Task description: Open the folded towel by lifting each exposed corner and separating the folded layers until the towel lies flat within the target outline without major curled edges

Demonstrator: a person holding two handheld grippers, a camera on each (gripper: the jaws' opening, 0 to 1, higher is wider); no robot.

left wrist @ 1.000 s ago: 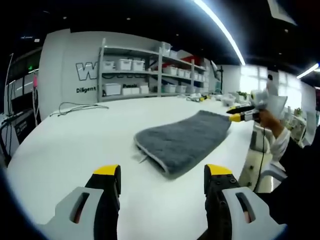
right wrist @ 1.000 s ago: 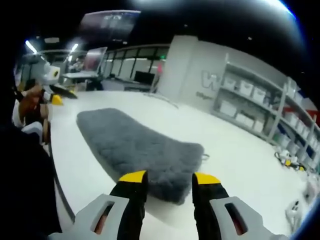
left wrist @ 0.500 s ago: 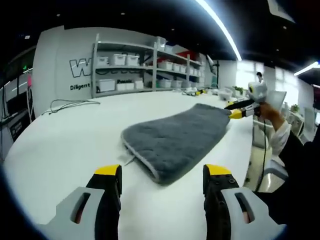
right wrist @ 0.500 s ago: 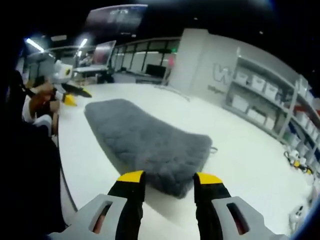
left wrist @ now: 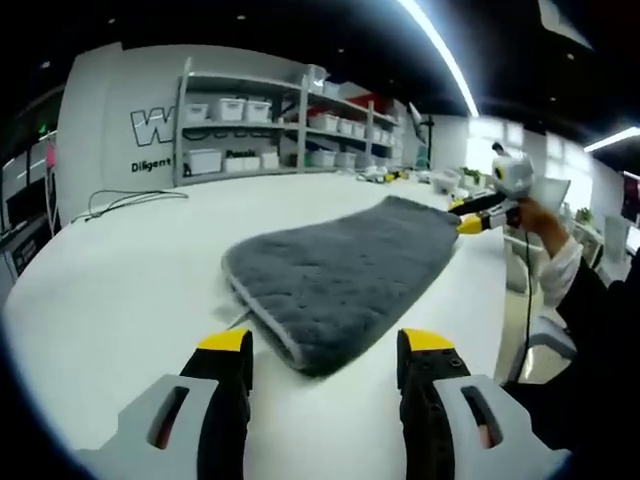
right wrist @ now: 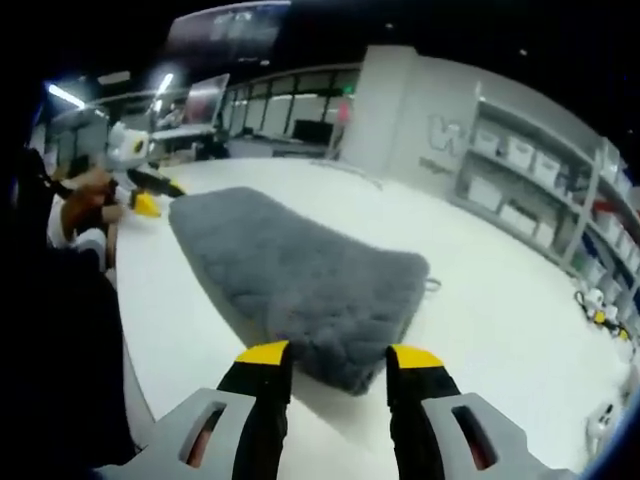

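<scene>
A: Yellow-tipped and spread wide, your left hand-held gripper (left wrist: 325, 345) holds nothing; its jaws stand on either side of the near end of the grey towel (left wrist: 340, 270), just short of touching it as far as I can judge.

B: And the other one?

A: Your right hand-held gripper (right wrist: 327, 357) is equally spread and empty, with the opposite end of the towel right between its tips. In the left gripper view you can see it far across the cloth, at the towel's far corner (left wrist: 478, 222).

B: Where does the towel sit?

A: Folded, a long thick pad lying lengthwise between your two hands on the white desk (left wrist: 130, 270). I can't make out any target outline on the surface. A small loop or tag pokes out at one corner (right wrist: 432, 284).

B: What could go wrong?

A: You could close on the whole stack instead of the top layer, since the fold edge is thick and rounded; then the towel lifts as one lump and nothing separates. Pulling from both ends at once may also drag it across the smooth desk, or leave an edge curled under.
</scene>
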